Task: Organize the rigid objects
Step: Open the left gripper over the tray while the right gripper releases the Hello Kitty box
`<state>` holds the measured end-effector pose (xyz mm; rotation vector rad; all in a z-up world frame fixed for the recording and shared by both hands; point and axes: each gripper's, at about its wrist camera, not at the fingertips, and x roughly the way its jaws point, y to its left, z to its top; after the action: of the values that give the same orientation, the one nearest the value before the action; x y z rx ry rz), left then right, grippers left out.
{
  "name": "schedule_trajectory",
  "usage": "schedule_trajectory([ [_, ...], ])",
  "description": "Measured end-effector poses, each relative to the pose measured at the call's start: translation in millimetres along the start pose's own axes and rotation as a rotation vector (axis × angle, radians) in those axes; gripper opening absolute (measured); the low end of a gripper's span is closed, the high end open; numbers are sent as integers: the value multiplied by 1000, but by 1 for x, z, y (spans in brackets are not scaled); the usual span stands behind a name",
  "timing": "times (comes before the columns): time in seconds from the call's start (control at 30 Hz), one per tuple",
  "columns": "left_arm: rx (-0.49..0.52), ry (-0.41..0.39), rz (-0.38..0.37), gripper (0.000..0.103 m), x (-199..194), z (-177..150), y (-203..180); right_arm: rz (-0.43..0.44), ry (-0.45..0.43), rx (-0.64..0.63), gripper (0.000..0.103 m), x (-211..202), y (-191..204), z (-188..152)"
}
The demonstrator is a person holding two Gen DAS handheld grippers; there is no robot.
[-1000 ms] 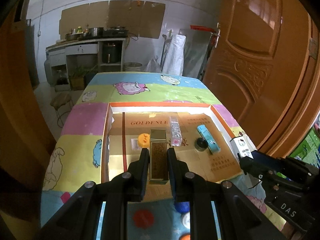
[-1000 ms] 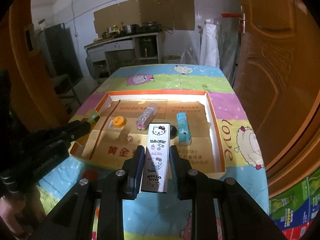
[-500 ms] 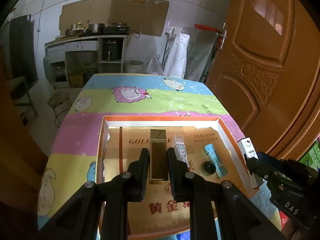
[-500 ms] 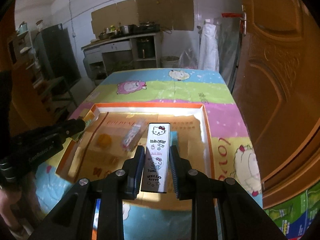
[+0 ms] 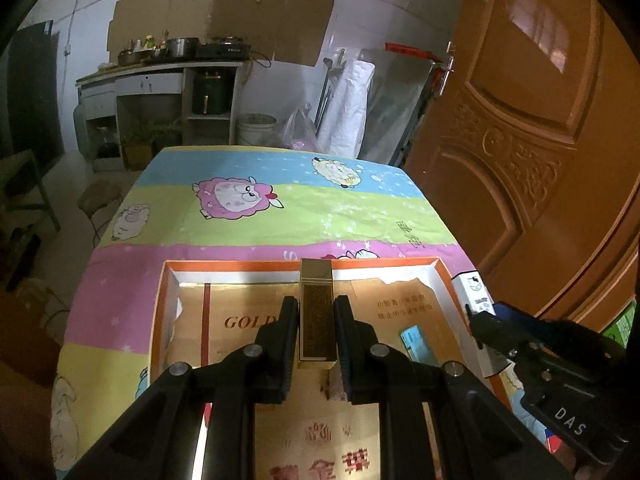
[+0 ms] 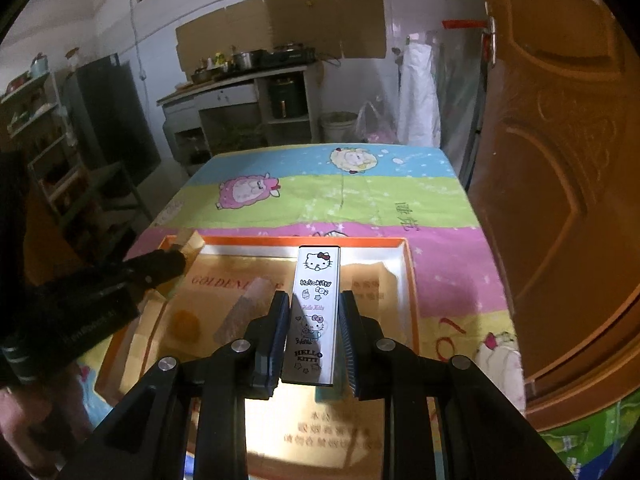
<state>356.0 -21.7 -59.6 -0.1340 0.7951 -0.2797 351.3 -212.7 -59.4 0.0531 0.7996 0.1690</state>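
Observation:
My left gripper (image 5: 316,312) is shut on a gold lighter (image 5: 316,312) and holds it above the orange-rimmed box (image 5: 240,266). My right gripper (image 6: 314,312) is shut on a white Hello Kitty lighter (image 6: 314,304) above the same box (image 6: 404,245). Inside the box lie a blue lighter (image 5: 416,344), an orange round piece (image 6: 184,322) and a clear patterned lighter (image 6: 244,308). The right gripper shows at the right of the left wrist view (image 5: 476,322); the left gripper shows at the left of the right wrist view (image 6: 176,262).
The box sits on a table with a bright cartoon-sheep cloth (image 5: 280,200). A brown wooden door (image 5: 520,140) stands close on the right. A kitchen counter (image 5: 168,76) is behind the table.
Both grippers have risen and moved forward over the box with their lighters still held. The view now looks farther across the table.

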Motion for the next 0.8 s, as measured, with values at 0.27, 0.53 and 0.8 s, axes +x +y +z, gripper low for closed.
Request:
schedule_trajectory([
  [0.27, -29, 33, -5, 19, 25, 4, 7, 57, 35, 64, 26, 37, -3, 12],
  [0.53, -53, 66, -9, 19, 45, 4, 11, 83, 67, 87, 26, 67, -1, 18],
  [0.8, -60, 93, -3, 19, 56, 0, 13, 87, 91, 85, 26, 86, 2, 21],
])
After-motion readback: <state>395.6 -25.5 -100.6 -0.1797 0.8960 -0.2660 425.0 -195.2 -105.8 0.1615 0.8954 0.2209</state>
